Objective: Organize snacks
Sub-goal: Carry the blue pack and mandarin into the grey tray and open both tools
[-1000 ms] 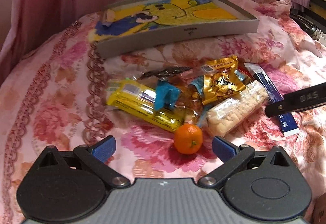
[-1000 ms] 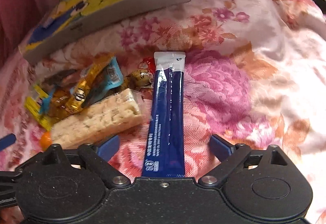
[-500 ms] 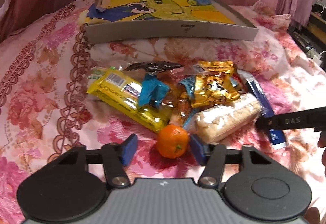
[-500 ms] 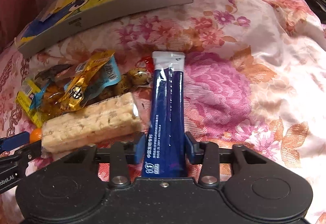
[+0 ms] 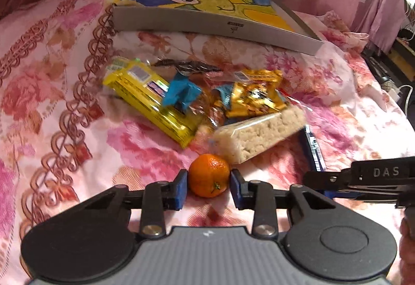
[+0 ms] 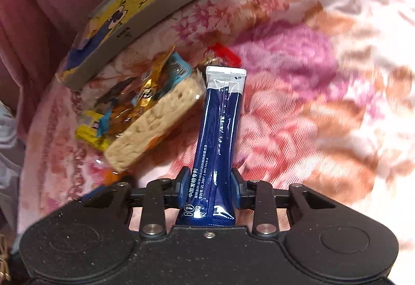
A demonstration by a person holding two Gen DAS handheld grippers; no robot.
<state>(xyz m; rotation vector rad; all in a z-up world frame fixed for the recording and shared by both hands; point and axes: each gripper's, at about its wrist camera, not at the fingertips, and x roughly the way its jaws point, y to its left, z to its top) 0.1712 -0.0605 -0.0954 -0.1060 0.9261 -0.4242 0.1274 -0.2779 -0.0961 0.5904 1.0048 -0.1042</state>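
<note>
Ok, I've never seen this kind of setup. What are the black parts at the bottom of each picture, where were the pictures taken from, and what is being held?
Each black part is a hand-held gripper with a camera on it that looks forward along its two jaws; a person holds one in each hand. One picture comes from the left gripper, the other from the right gripper. The left jaws are shut on a small orange. The right jaws are shut on a long blue packet. On the flowered bedspread lies a pile of snacks: a yellow packet, a gold wrapper and a rice bar. Behind them is a shallow cartoon-printed box.
</note>
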